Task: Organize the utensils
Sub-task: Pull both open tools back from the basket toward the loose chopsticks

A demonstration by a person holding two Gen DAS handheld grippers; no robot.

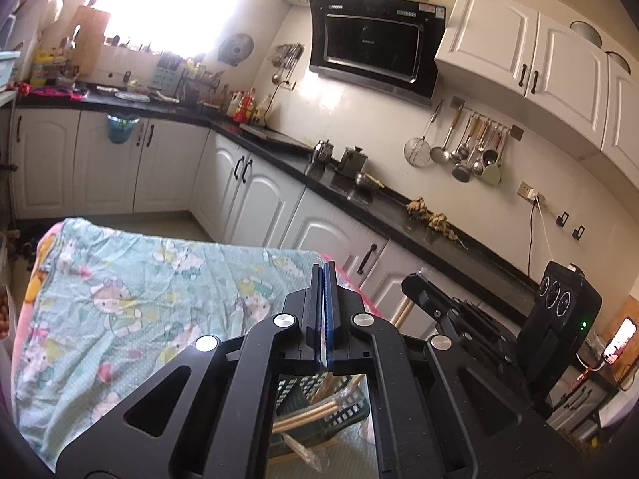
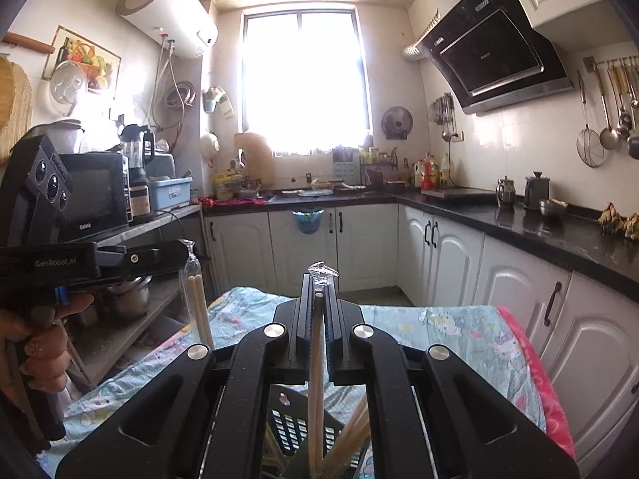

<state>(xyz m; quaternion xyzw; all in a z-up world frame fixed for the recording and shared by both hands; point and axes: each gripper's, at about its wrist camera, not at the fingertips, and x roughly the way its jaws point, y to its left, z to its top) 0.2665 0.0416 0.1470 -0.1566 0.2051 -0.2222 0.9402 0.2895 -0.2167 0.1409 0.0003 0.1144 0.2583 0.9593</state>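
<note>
In the left wrist view my left gripper (image 1: 324,269) has its blue pads pressed together. From the right wrist view the left gripper (image 2: 181,251) pinches the plastic top of a wrapped pair of chopsticks (image 2: 196,303), which hangs upright from its tip. My right gripper (image 2: 319,279) is shut on another wrapped pair of chopsticks (image 2: 317,339), crinkled wrap sticking up above the fingers. Below both grippers sits a dark green slotted basket (image 2: 287,427) with several loose chopsticks (image 1: 311,413) leaning inside. The right gripper (image 1: 415,279) also shows beside the left one.
The basket stands on a table under a cartoon-print cloth (image 1: 120,279) with a pink edge (image 2: 535,379). White cabinets and a black counter (image 1: 359,199) run along the right. A shelf with a microwave (image 2: 96,195) is at the left. A hand (image 2: 40,351) grips the left handle.
</note>
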